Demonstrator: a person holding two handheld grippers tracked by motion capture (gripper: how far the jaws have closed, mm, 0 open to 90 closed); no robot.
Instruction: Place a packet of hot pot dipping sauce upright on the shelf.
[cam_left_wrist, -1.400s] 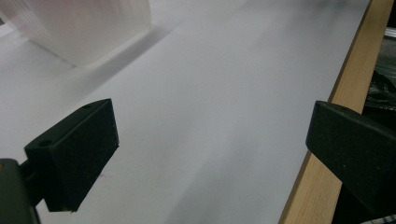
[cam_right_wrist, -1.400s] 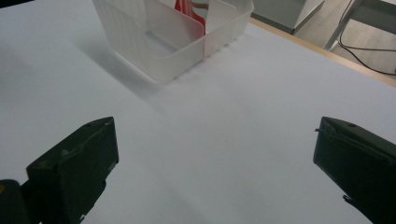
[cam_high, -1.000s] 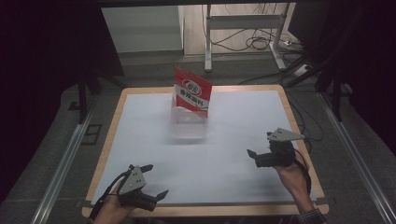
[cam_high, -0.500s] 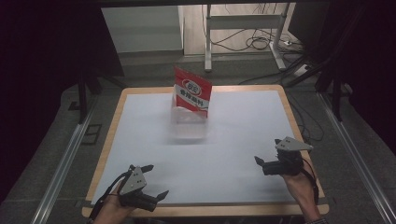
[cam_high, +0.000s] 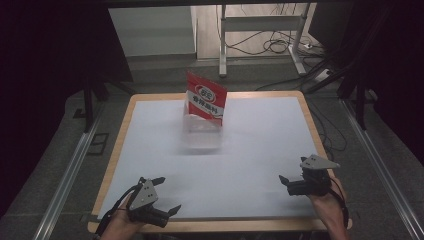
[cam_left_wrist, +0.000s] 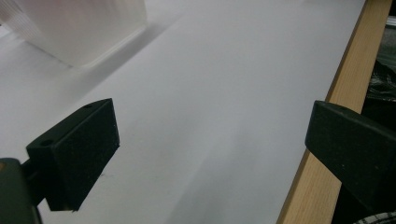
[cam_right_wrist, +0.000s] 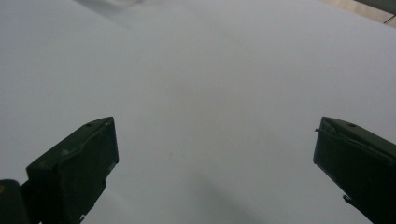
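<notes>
Where cables (cam_high: 272, 47) cross the floor, a white table (cam_high: 260, 150) stands

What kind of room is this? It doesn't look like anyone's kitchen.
Probably a lab or workshop set up for recording. A white table with a wooden rim stands among dark curtains, loose cables trail over the floor by a metal stand, and a person holds a left gripper and a right gripper.

- The counter (cam_high: 150, 150) is showing a white top inside a light wooden rim;
- a red-and-white bag (cam_high: 205, 102) is standing near its far edge, atop a clear container (cam_high: 202, 132)
</notes>
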